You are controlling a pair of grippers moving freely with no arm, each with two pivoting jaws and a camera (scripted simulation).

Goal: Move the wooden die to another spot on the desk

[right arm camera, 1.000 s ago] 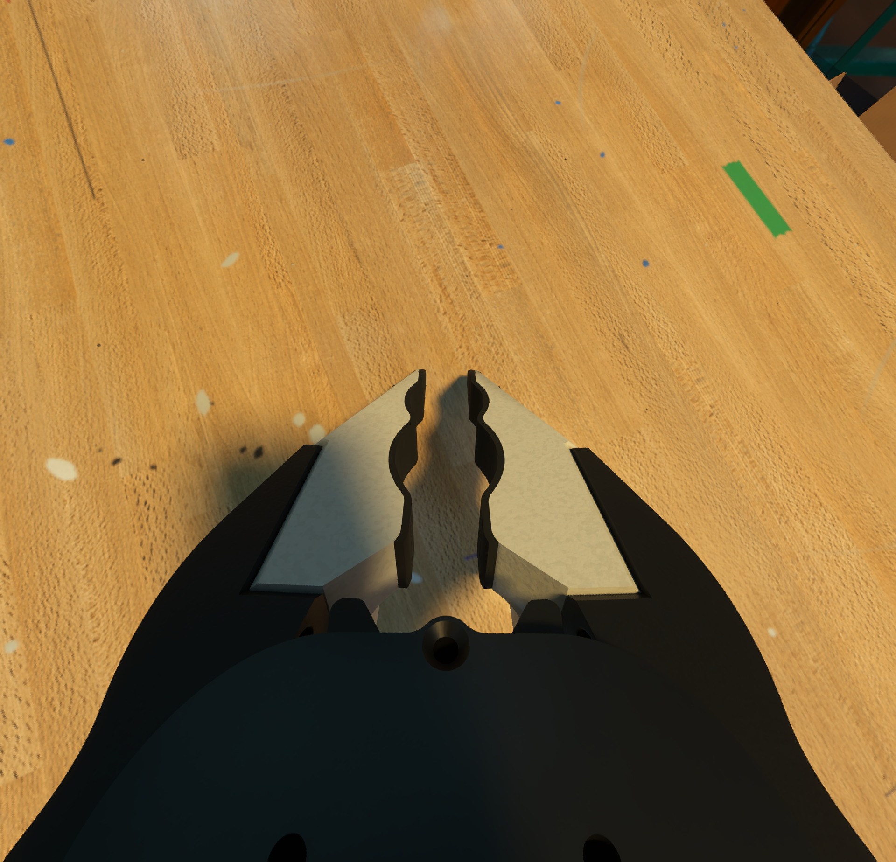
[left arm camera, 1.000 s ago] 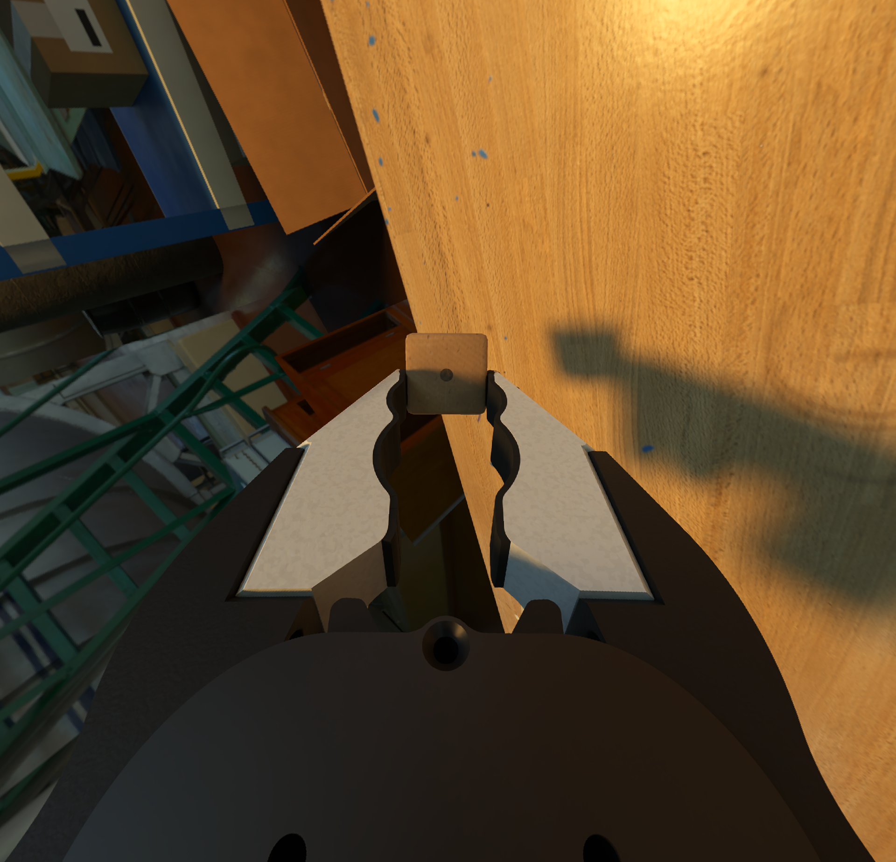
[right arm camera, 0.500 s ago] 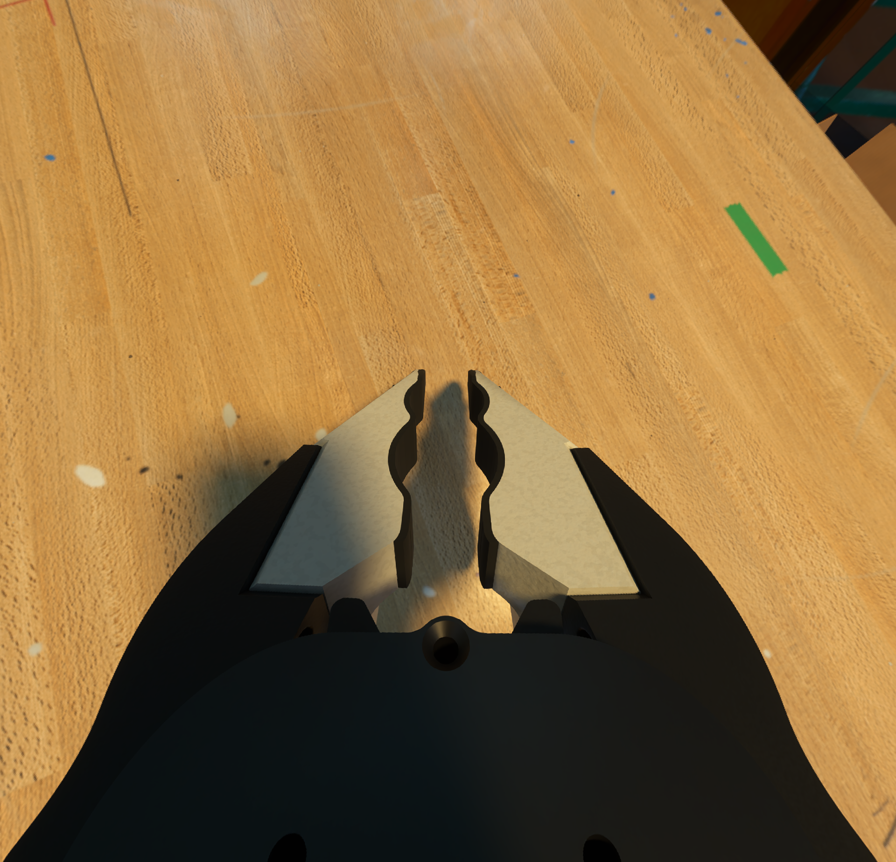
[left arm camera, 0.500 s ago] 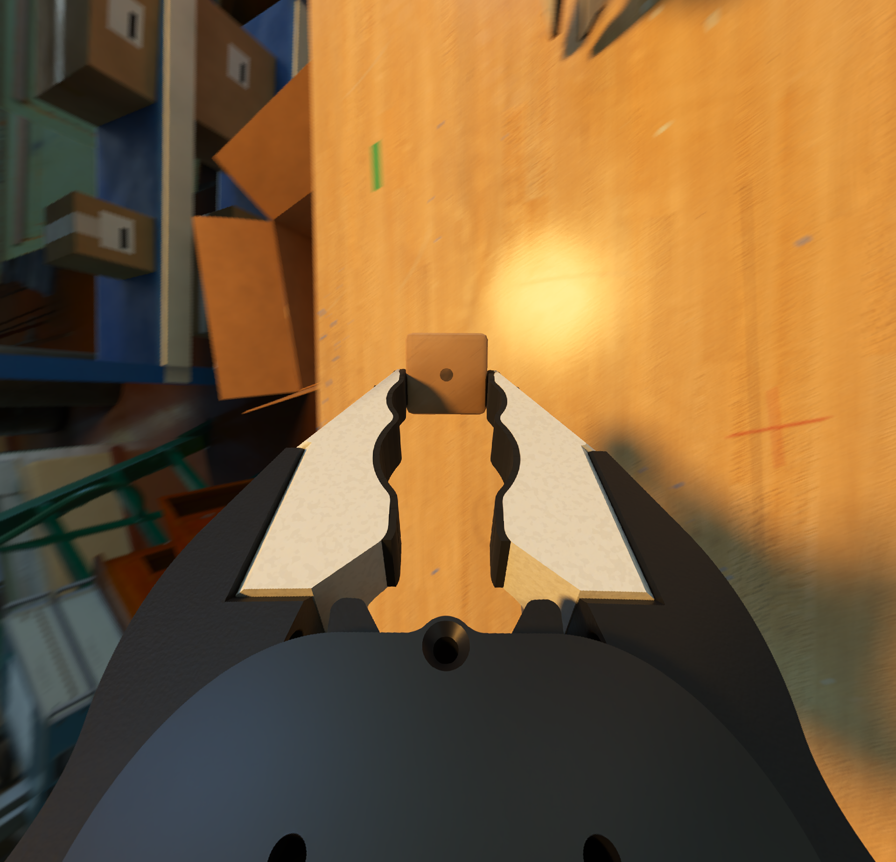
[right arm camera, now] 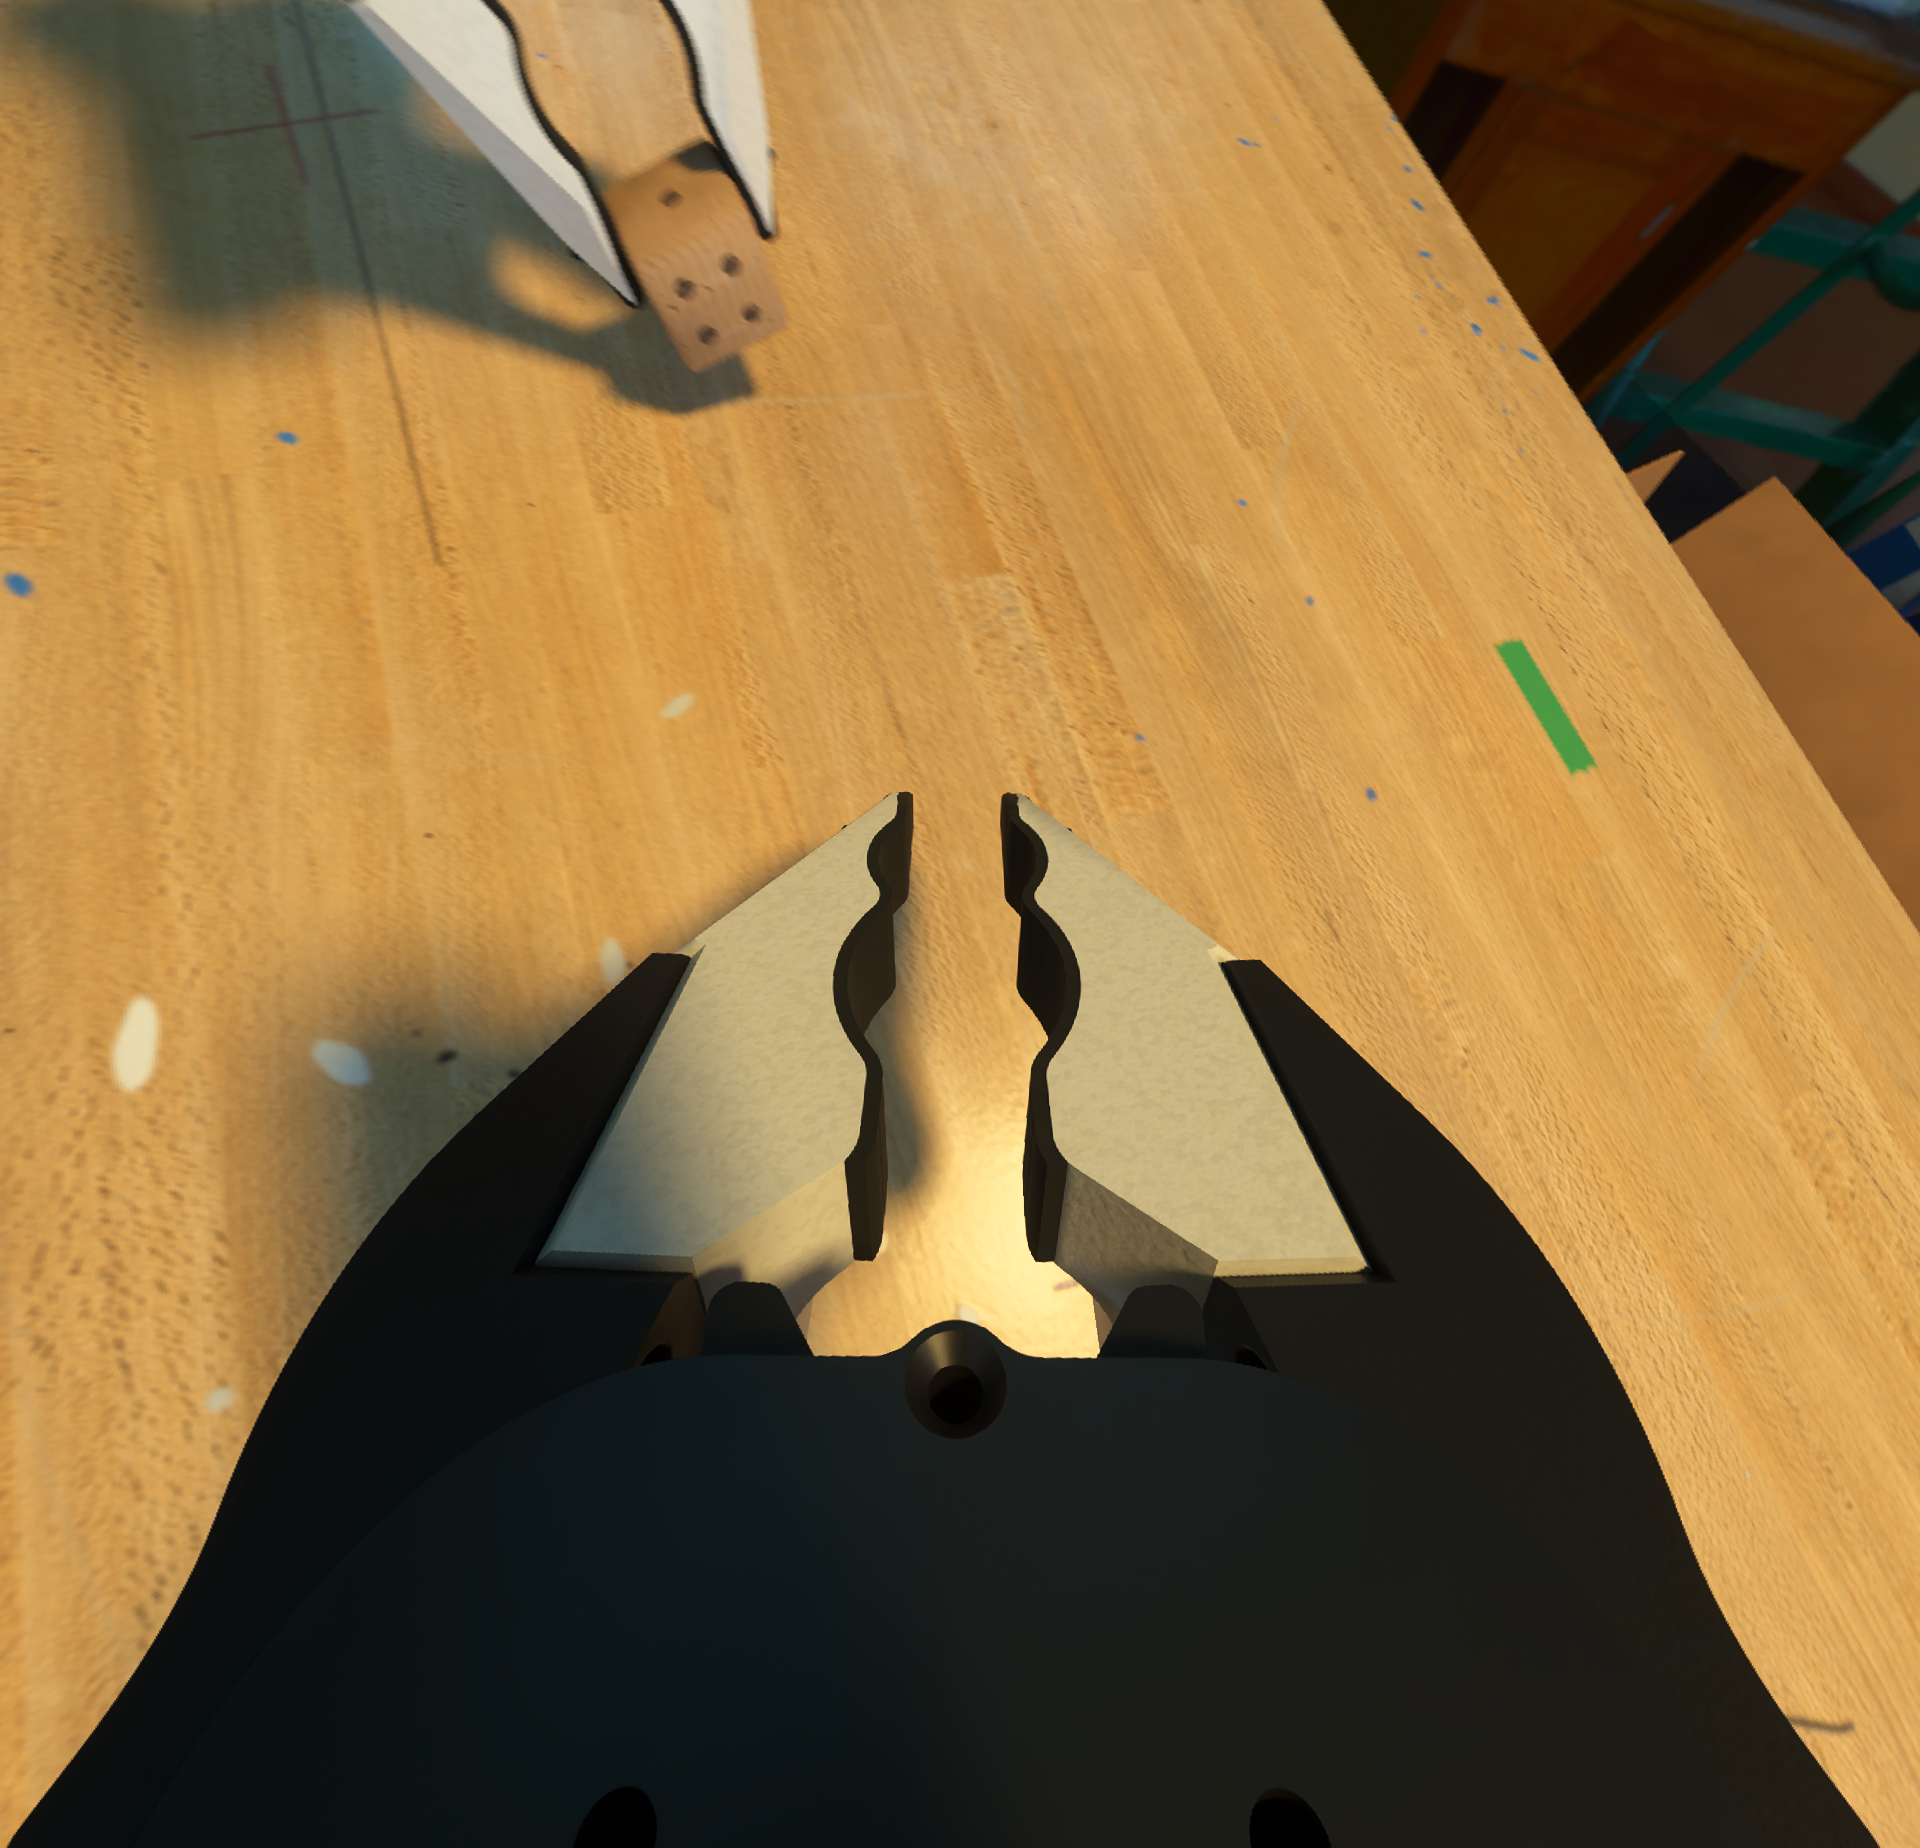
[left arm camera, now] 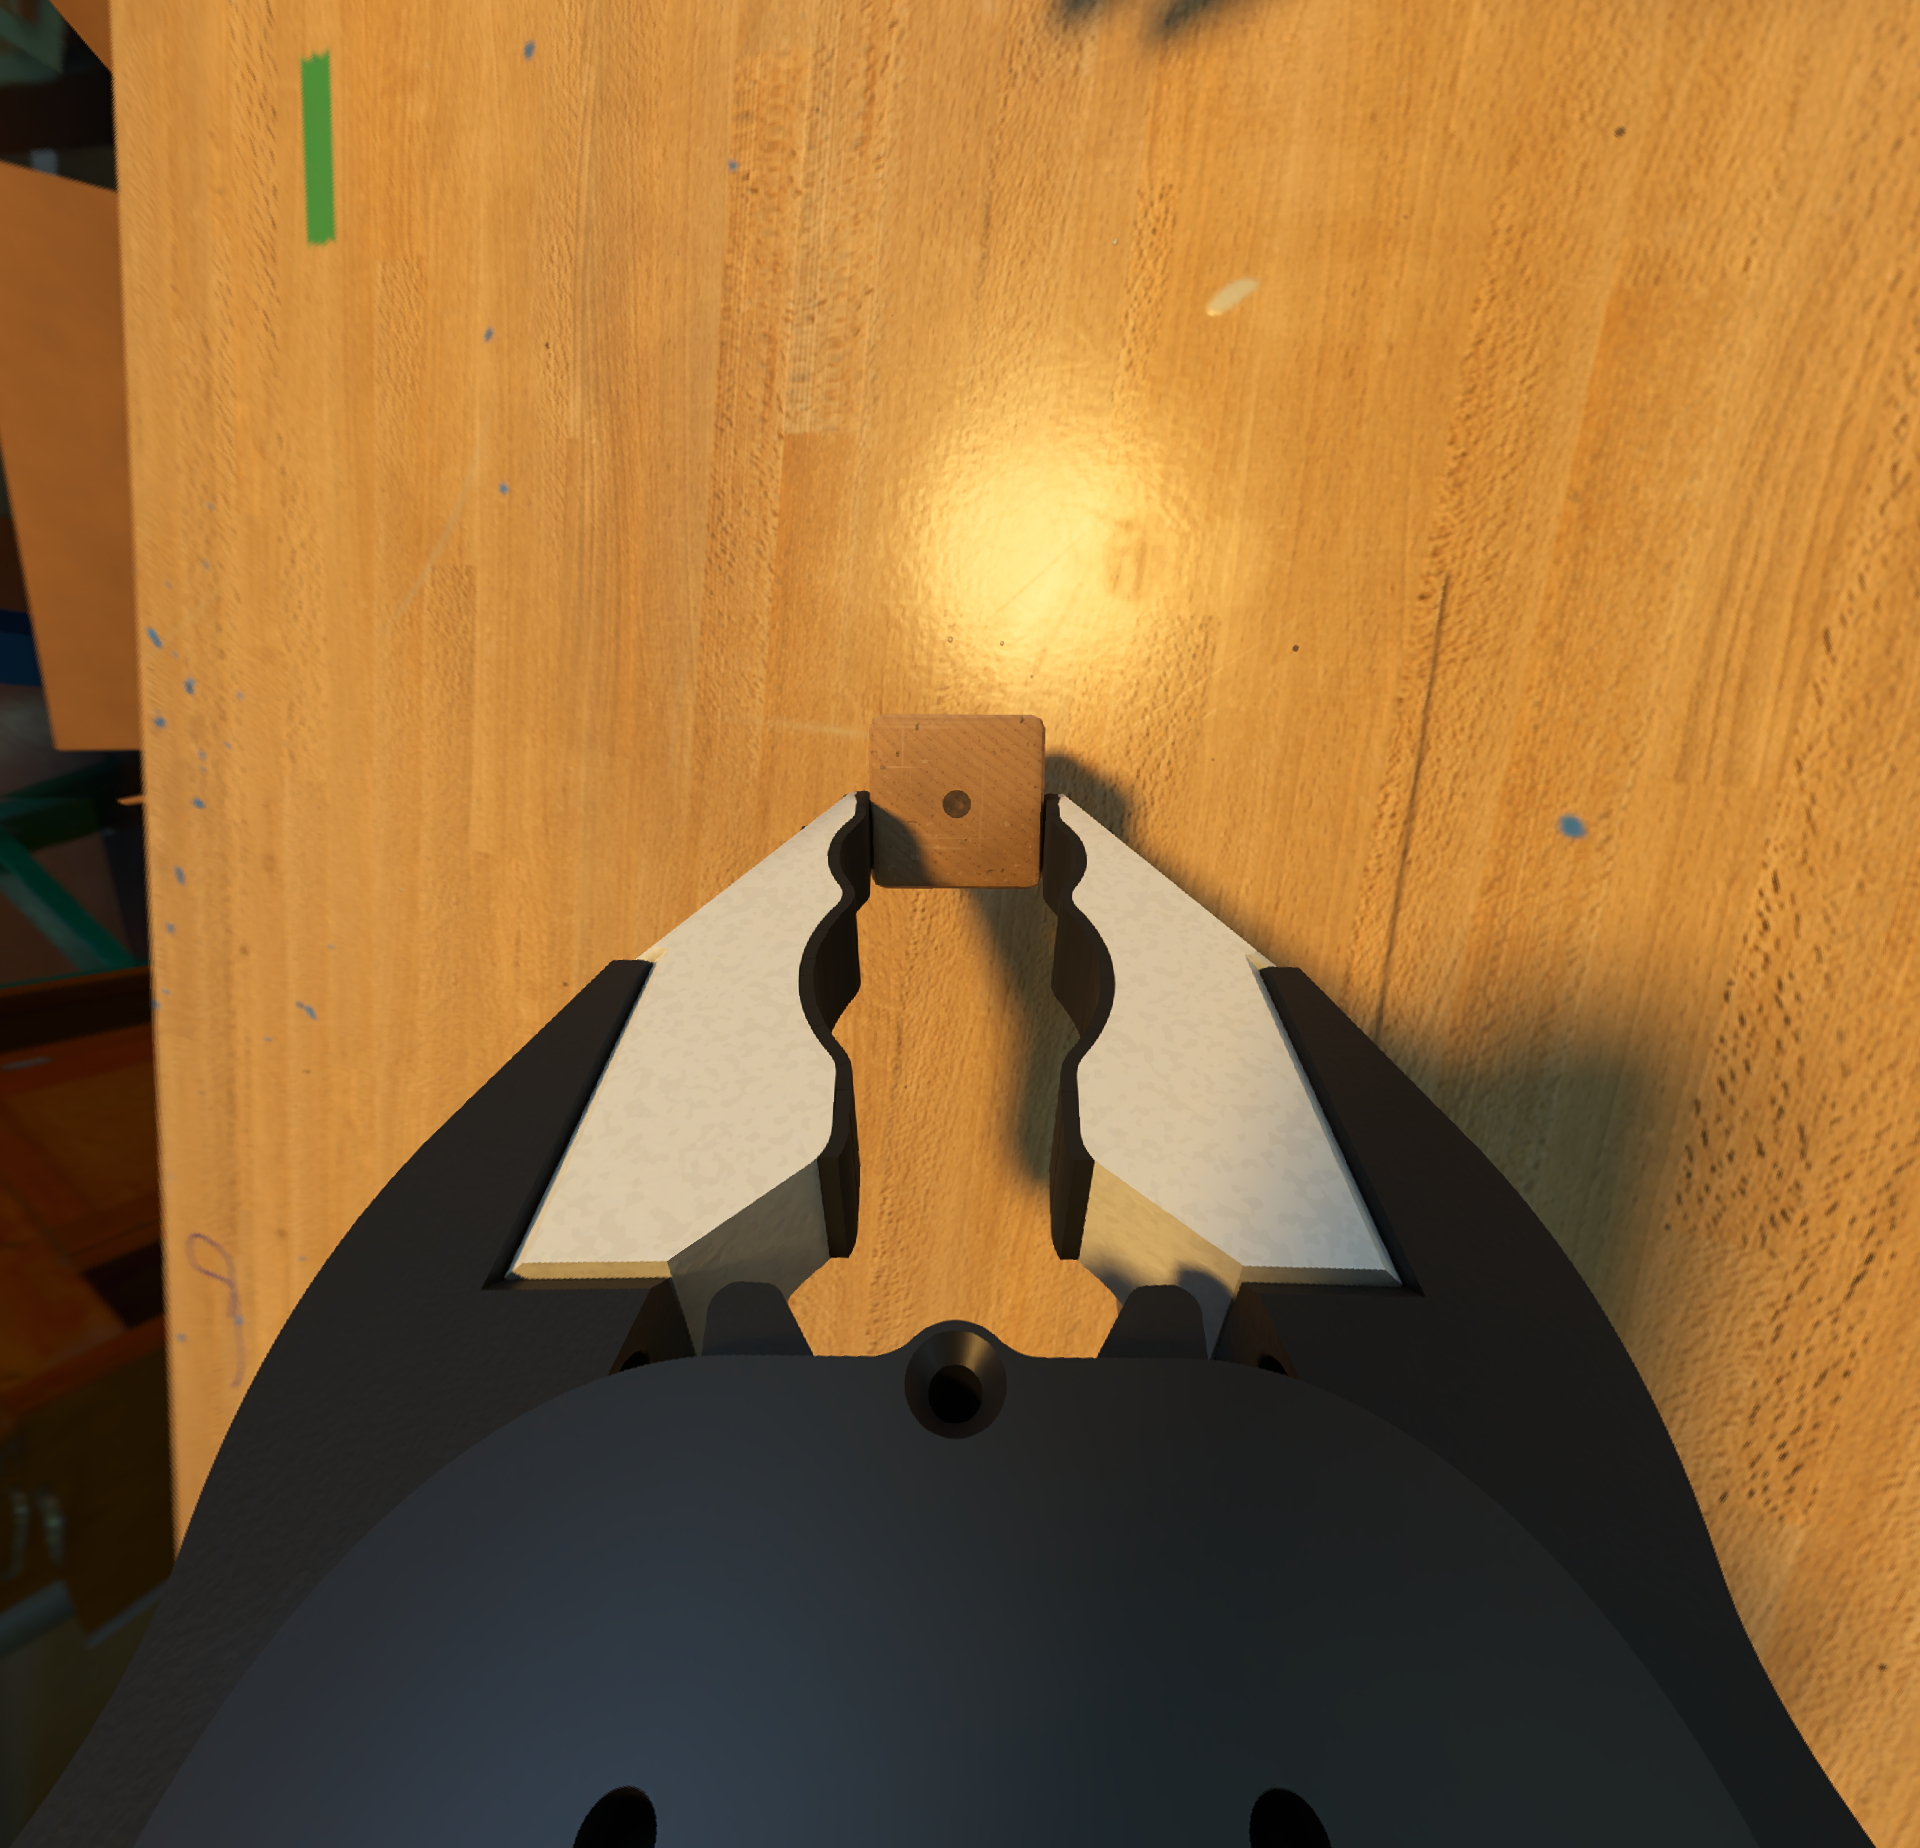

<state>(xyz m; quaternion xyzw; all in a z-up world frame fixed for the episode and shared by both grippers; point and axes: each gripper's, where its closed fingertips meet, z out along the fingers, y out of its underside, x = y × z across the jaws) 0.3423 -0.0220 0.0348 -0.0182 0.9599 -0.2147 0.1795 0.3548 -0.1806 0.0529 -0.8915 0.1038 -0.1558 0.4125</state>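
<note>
The wooden die (left arm camera: 956,801), a small light-brown cube with dark pips, is clamped between the fingertips of my left gripper (left arm camera: 956,811), its one-pip face towards the camera. The right wrist view shows the same die (right arm camera: 717,292) in the left gripper (right arm camera: 701,263) at the upper left, tilted, low over the wooden desk (right arm camera: 1143,448), with its shadow right beside it. I cannot tell whether it touches the desk. My right gripper (right arm camera: 956,801) is empty, its jaws a narrow gap apart, hovering over the desk nearer the front.
A green tape strip (left arm camera: 317,146) lies near the desk's edge; it also shows in the right wrist view (right arm camera: 1545,705). Past that edge are cardboard boxes (right arm camera: 1818,655) and a wooden cabinet (right arm camera: 1621,115). Paint specks dot the desk (left arm camera: 623,551).
My left gripper has swung from the desk's edge to over the desk, still holding the die, and now shows in the right wrist view. The right gripper has drawn back a little.
</note>
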